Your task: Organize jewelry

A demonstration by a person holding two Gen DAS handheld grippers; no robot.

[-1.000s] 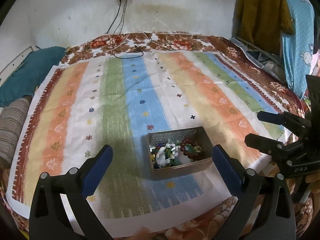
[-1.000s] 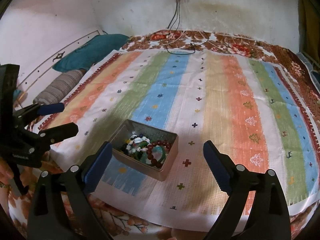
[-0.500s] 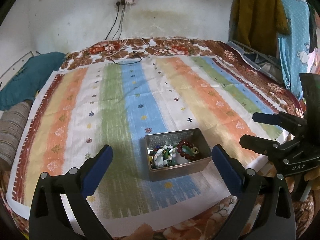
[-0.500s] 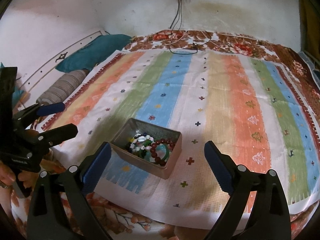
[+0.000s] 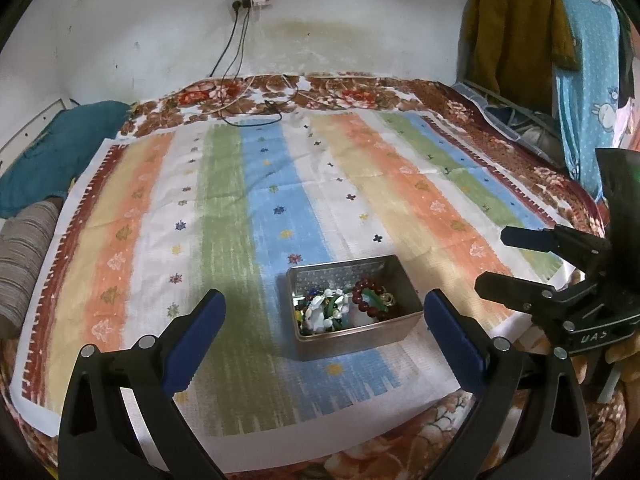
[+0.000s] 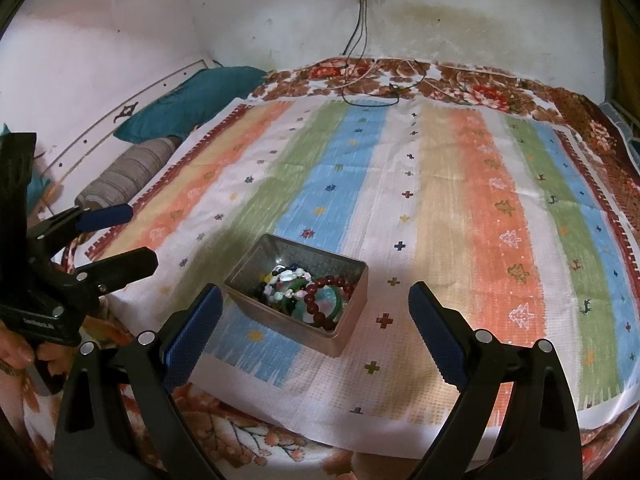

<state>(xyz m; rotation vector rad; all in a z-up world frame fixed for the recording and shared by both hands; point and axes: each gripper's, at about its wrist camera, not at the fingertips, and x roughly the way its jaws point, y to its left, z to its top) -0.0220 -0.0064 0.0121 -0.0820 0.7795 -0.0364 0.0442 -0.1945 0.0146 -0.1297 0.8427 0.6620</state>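
A small metal tin (image 5: pixel 400 334) (image 6: pixel 352 320) sits on a striped cloth near its front edge. It holds a heap of jewelry: a dark red bead bracelet (image 5: pixel 370 294) (image 6: pixel 326 300), a green bangle (image 6: pixel 334 304) and white and mixed beads (image 5: pixel 320 314) (image 6: pixel 282 280). My left gripper (image 5: pixel 324 332) is open and empty, held above and just in front of the tin. My right gripper (image 6: pixel 314 330) is open and empty, also above the tin; it shows from the side in the left wrist view (image 5: pixel 490 260).
The striped cloth (image 5: pixel 224 220) (image 6: pixel 440 200) lies over a floral bedspread (image 5: pixel 360 92). Charger cables (image 5: pixel 248 108) trail from a wall socket at the back. A teal pillow (image 6: pixel 188 100) and a striped bolster (image 6: pixel 128 176) lie at left. Clothes (image 5: pixel 520 28) hang at right.
Both grippers have drawn back and risen slightly, so the tin sits a little lower and farther in view. Both stay open and empty. The tin has not moved.
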